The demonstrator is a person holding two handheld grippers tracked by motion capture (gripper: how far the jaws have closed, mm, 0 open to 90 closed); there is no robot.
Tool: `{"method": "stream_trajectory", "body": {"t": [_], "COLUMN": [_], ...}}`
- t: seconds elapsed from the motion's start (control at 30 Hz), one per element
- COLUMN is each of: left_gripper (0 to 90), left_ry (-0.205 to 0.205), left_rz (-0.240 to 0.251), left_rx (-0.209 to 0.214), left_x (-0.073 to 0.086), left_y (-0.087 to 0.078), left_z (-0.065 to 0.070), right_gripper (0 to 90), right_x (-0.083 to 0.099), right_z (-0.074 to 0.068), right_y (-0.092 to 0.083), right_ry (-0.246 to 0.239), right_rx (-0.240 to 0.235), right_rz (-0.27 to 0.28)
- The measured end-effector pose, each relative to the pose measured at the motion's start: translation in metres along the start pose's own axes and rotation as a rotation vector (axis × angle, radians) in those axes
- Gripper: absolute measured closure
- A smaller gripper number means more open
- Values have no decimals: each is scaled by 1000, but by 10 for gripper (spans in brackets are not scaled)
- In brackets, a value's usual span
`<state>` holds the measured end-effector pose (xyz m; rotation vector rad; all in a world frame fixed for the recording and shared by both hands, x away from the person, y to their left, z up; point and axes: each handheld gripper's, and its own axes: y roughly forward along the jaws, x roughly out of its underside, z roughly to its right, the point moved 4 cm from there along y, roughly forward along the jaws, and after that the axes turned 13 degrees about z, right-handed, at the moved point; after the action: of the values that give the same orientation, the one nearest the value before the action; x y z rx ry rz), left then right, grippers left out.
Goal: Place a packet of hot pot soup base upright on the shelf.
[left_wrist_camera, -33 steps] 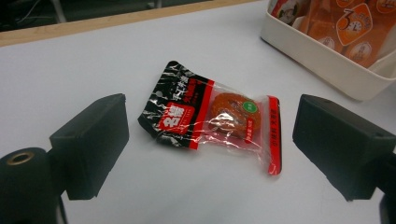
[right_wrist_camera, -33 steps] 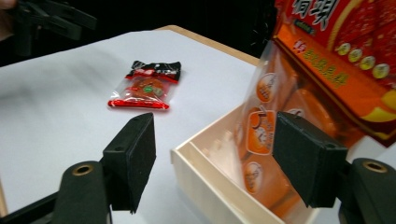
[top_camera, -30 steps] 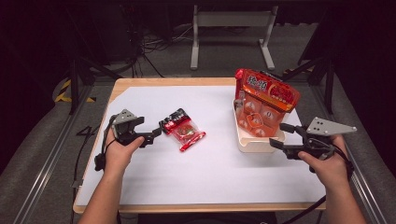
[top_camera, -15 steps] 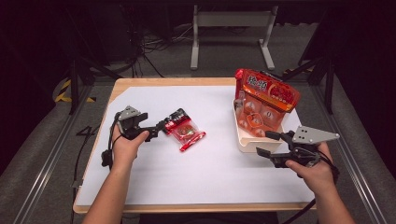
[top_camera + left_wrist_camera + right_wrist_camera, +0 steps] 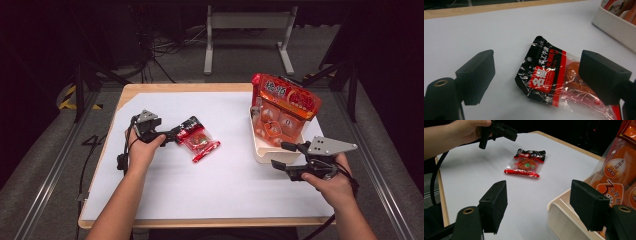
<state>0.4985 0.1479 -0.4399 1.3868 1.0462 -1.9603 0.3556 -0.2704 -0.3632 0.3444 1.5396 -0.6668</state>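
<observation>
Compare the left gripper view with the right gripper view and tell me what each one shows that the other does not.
Left gripper view alone: the packet's black header up close, with its punched hole and white print, lying between that gripper's open jaws.

Right gripper view alone: the person's left hand holding the left gripper above the sheet, and the big orange bag standing in the tray.

Both: the small snack packet lying flat on the white sheet, a corner of the cream tray, and the wooden table edge.
</observation>
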Motion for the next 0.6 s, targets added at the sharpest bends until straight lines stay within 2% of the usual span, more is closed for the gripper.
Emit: {"method": "stream_trajectory", "body": {"t": [0.1, 0.2, 0.33, 0.5, 0.53, 0.57, 0.6], "left_gripper": [148, 150, 159, 184, 202, 216, 233], "left_ry": [-21, -61, -80, -109, -146, -164, -164], "left_rz": [-12, -22, -44, -76, -82, -85, -85], "left_rx": [-4, -17, -22, -7, 19, 31, 31], "left_x": [5, 11, 17, 23, 26, 27, 27], "left_y": [8, 17, 23, 28, 29, 30, 30], "left_z": [-2, -6, -9, -11, -11, -11, -11], "right_gripper": [310, 306, 305, 303, 303, 304, 304], "right_x": [1, 2, 3, 5, 6, 7, 7], "right_z": [0, -2, -2, -1, -1, -1, -1], "right_y": [3, 4, 5, 7, 8, 8, 8], "right_ry": [0, -1, -4, 0, 2, 1, 1], "right_rx": [-5, -11, -11, -14, -14, -14, -14], "right_rz": [-5, -9, -15, -22, -27, -29, -29]}}
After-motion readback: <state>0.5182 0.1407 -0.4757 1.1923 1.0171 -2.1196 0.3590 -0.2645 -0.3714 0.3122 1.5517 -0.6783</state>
